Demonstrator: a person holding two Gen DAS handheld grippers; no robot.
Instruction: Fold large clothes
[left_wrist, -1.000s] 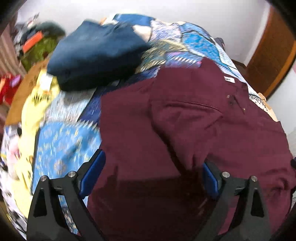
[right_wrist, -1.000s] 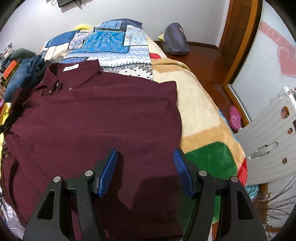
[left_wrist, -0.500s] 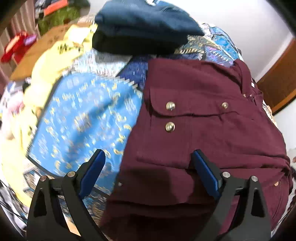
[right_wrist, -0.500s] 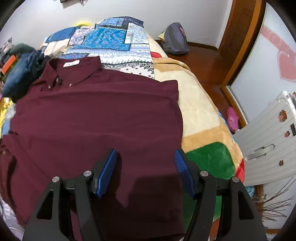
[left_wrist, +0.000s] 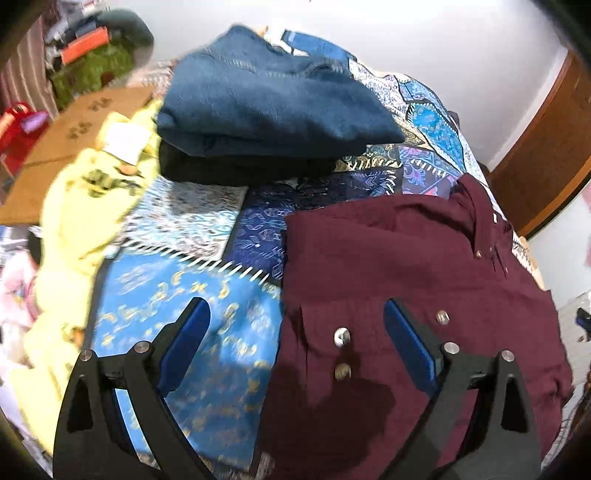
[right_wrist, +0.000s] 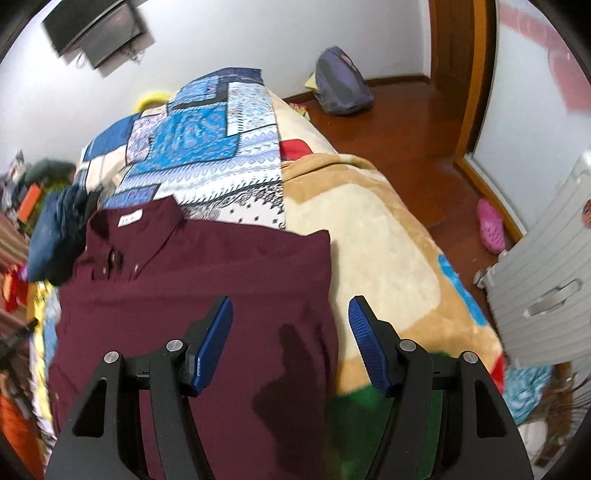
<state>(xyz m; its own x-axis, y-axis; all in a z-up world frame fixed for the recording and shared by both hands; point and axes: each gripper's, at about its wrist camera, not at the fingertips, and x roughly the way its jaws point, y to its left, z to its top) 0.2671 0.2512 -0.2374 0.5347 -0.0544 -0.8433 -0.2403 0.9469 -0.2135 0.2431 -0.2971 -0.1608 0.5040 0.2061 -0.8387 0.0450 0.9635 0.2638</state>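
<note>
A large maroon button shirt (right_wrist: 207, 280) lies spread on the bed, collar with a white label at the far end. In the left wrist view the shirt (left_wrist: 399, 258) shows its left edge and a folded cuff with metal snaps. My left gripper (left_wrist: 295, 332) is open and empty, hovering over the shirt's left edge, straddling cuff and blue bedspread. My right gripper (right_wrist: 290, 332) is open and empty above the shirt's right edge, one finger over the shirt, the other over the beige blanket.
A stack of folded blue and black clothes (left_wrist: 266, 110) sits on the patterned bedspread (left_wrist: 192, 325) beyond the shirt. Yellow cloth (left_wrist: 85, 206) lies left. A beige blanket (right_wrist: 376, 266) covers the bed's right side. A white suitcase (right_wrist: 546, 295), pink shoe and backpack (right_wrist: 341, 86) are on the floor.
The left gripper has moved left to the shirt's left edge and the folded cuff came into view. The right gripper shifted right toward the shirt's right edge. Both stayed open.
</note>
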